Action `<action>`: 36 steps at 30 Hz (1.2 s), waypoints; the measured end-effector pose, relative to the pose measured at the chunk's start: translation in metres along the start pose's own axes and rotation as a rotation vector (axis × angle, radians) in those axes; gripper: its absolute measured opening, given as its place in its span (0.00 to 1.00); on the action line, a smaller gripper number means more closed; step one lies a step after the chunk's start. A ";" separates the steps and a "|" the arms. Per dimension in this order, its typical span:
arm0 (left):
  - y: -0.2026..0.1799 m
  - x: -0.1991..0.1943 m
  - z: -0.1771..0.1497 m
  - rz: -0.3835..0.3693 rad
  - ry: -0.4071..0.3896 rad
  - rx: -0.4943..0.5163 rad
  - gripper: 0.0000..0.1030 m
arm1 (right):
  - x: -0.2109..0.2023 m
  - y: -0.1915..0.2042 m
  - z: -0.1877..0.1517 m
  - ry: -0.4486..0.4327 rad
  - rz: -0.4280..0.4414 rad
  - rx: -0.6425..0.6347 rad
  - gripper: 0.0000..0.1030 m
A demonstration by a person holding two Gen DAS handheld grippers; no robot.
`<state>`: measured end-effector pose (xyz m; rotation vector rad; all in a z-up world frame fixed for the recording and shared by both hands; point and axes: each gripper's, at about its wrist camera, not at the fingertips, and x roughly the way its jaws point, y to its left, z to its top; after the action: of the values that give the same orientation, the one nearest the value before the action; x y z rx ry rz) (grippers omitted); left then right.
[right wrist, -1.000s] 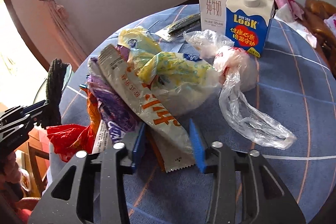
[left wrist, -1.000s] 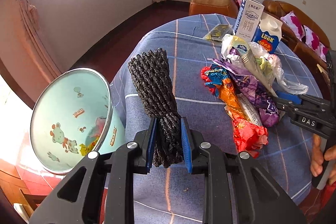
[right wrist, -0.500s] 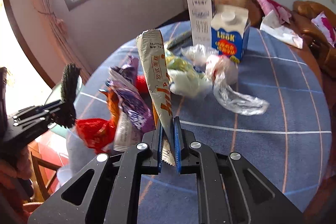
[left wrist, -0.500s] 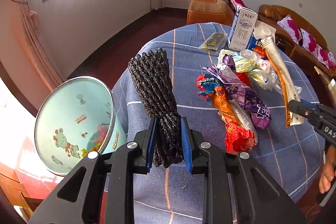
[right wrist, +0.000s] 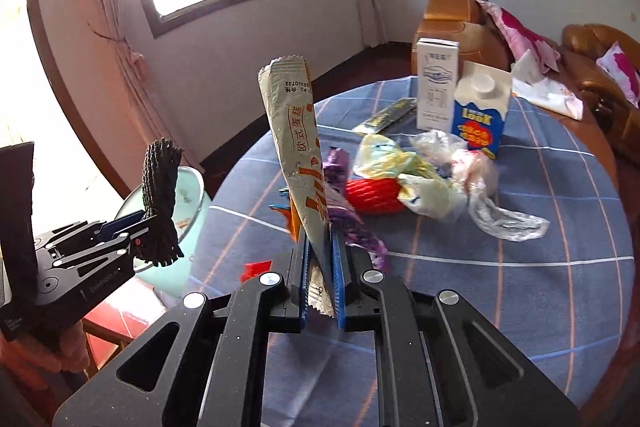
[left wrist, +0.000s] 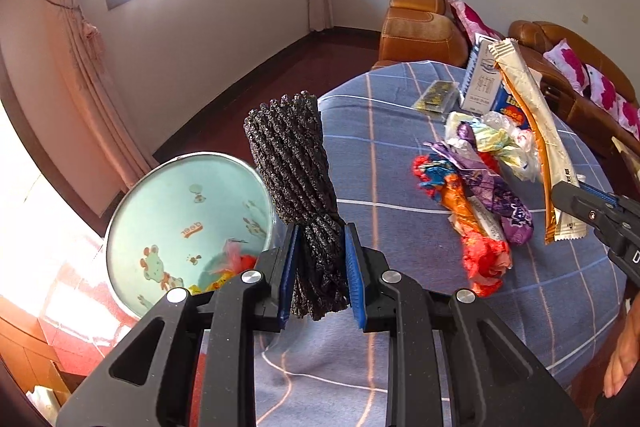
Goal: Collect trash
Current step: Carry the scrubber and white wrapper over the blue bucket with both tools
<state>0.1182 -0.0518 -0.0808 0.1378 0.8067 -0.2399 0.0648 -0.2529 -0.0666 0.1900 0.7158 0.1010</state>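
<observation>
My left gripper (left wrist: 320, 267) is shut on a black foam net sleeve (left wrist: 292, 155), which stands up above the table's left edge. In the right wrist view the same gripper (right wrist: 138, 227) and the black sleeve (right wrist: 160, 187) hang over the bin. My right gripper (right wrist: 319, 279) is shut on a long beige snack wrapper (right wrist: 294, 147), lifted off the table and pointing upward. The left wrist view shows that wrapper (left wrist: 536, 131) and the right gripper (left wrist: 576, 203) at the far right. A light blue cartoon-print trash bin (left wrist: 184, 223) stands beside the table, with some wrappers inside.
A pile of colourful wrappers (left wrist: 472, 195) and plastic bags (right wrist: 472, 179) lies on the round table with a blue checked cloth (right wrist: 520, 267). Two cartons (right wrist: 460, 103) and a small dark packet (right wrist: 388, 117) stand at the far side. Brown sofas (left wrist: 424, 23) lie behind.
My right gripper closed on the beige wrapper and lifted it off the pile. Both grippers have risen and drawn back a little; the left one kept its hold on the black sleeve.
</observation>
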 end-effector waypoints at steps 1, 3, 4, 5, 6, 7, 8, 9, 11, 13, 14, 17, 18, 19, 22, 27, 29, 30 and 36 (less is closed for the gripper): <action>0.002 0.000 0.000 0.004 -0.001 -0.003 0.22 | 0.002 0.003 0.001 -0.001 0.002 -0.005 0.11; 0.010 -0.002 -0.002 0.017 -0.004 -0.010 0.22 | 0.005 0.014 0.002 -0.001 0.010 -0.015 0.11; 0.014 -0.002 -0.002 0.023 -0.004 -0.013 0.22 | 0.007 0.017 0.002 0.001 0.015 -0.015 0.11; 0.018 -0.003 -0.003 0.030 -0.005 -0.018 0.22 | 0.009 0.021 0.002 0.006 0.021 -0.015 0.11; 0.022 -0.003 -0.004 0.035 -0.005 -0.022 0.22 | 0.011 0.027 0.001 0.011 0.026 -0.016 0.11; 0.025 -0.003 -0.004 0.039 -0.004 -0.027 0.22 | 0.014 0.030 0.001 0.016 0.029 -0.019 0.11; 0.029 -0.002 -0.005 0.044 -0.002 -0.033 0.22 | 0.017 0.036 0.000 0.023 0.034 -0.022 0.11; 0.033 -0.002 -0.006 0.049 -0.001 -0.038 0.22 | 0.020 0.042 0.000 0.029 0.039 -0.023 0.11; 0.041 -0.002 -0.008 0.061 0.003 -0.051 0.22 | 0.026 0.054 -0.001 0.036 0.047 -0.031 0.11; 0.049 -0.001 -0.010 0.071 0.006 -0.062 0.22 | 0.030 0.065 -0.001 0.039 0.049 -0.047 0.11; 0.054 -0.001 -0.011 0.078 0.008 -0.068 0.22 | 0.033 0.069 -0.001 0.042 0.053 -0.050 0.11; 0.068 -0.002 -0.014 0.096 0.010 -0.087 0.22 | 0.041 0.083 -0.001 0.054 0.073 -0.059 0.11; 0.074 -0.001 -0.015 0.103 0.011 -0.094 0.22 | 0.043 0.087 -0.001 0.056 0.078 -0.064 0.11; 0.080 -0.001 -0.016 0.111 0.013 -0.101 0.22 | 0.045 0.091 0.000 0.057 0.083 -0.070 0.11; 0.093 0.000 -0.019 0.129 0.018 -0.124 0.22 | 0.052 0.107 0.001 0.064 0.098 -0.086 0.11; 0.112 0.002 -0.023 0.150 0.027 -0.150 0.22 | 0.063 0.124 0.002 0.081 0.114 -0.107 0.11; 0.117 0.004 -0.024 0.156 0.031 -0.159 0.22 | 0.067 0.131 0.002 0.087 0.120 -0.117 0.11; 0.121 0.005 -0.025 0.158 0.034 -0.163 0.22 | 0.069 0.133 0.002 0.089 0.122 -0.120 0.11; 0.137 0.011 -0.027 0.173 0.047 -0.184 0.22 | 0.082 0.152 0.003 0.105 0.141 -0.137 0.11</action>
<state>0.1426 0.0847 -0.1030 0.0396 0.8540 0.0014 0.1239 -0.0923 -0.0856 0.1038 0.7968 0.2953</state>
